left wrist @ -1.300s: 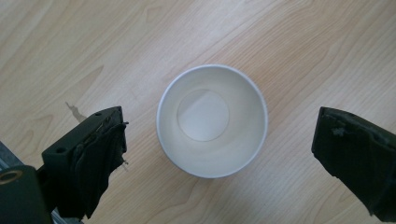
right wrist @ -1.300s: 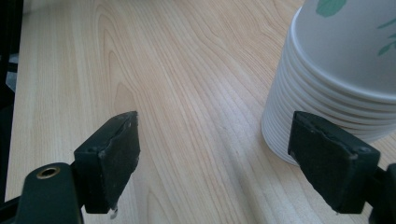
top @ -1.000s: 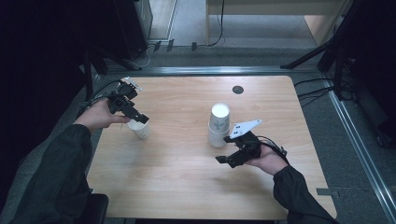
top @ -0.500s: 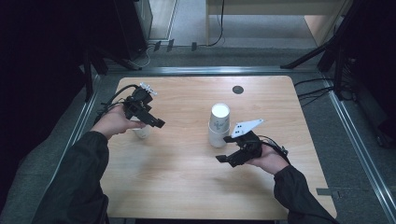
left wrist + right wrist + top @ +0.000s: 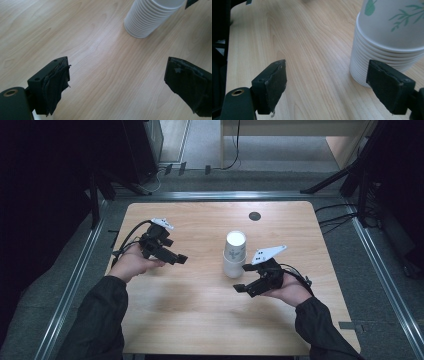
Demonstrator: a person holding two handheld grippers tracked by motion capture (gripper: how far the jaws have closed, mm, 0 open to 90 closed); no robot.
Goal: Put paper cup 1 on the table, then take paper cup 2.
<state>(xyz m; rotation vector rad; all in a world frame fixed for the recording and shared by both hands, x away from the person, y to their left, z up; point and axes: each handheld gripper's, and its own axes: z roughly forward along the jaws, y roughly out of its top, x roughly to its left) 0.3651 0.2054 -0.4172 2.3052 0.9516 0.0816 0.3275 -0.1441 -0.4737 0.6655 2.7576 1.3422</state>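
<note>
One stack of paper cups [image 5: 235,254], green leaf print and no readable writing, stands mid-frame on the table [image 5: 200,320]. Two grippers, left gripper [image 5: 180,258] and right gripper [image 5: 242,287], both gape empty.

In the left gripper view the top of the stack of paper cups [image 5: 150,17] is cut off by the upper edge. In the right gripper view the stack [image 5: 387,42] is cut at the top and right edge, so the leaf print shows only partly.
</note>
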